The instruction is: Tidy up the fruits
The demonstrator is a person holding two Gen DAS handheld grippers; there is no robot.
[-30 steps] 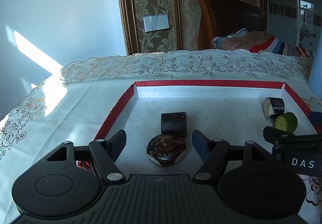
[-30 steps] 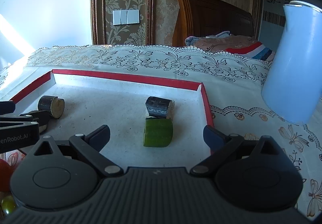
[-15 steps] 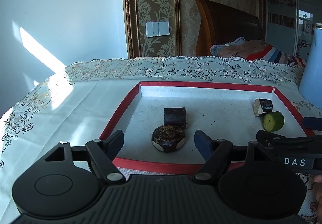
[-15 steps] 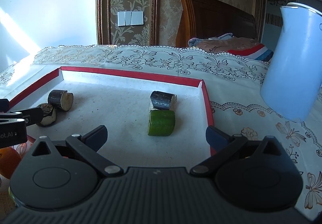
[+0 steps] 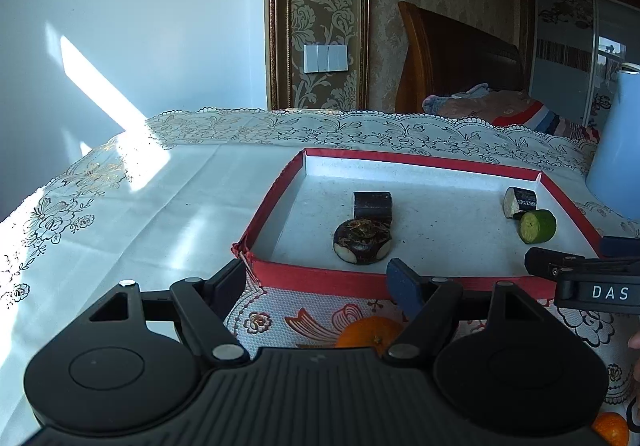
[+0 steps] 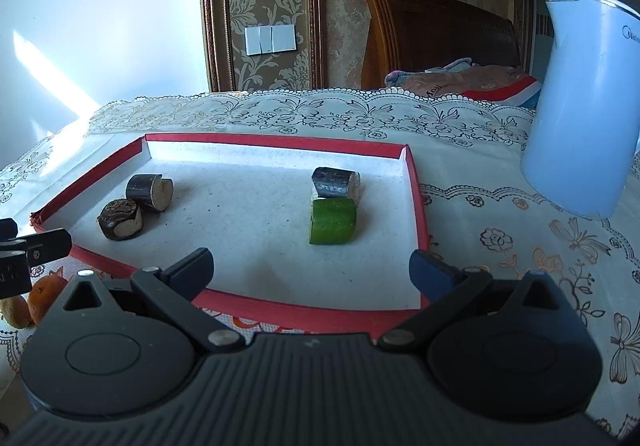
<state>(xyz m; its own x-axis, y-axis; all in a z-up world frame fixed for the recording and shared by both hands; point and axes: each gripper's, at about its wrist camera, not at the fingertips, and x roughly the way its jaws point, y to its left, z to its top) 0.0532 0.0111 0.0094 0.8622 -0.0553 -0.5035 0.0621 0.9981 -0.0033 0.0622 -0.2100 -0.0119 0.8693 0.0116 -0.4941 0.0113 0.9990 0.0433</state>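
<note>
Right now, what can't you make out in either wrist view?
- Orange, left wrist view: lower half hidden behind the left gripper body.
- Second orange, left wrist view: cut off by the bottom edge.
- Brownish fruit, right wrist view: cut by the left edge; kind unclear.
- Kettle, right wrist view: brand lettering cut off.
</note>
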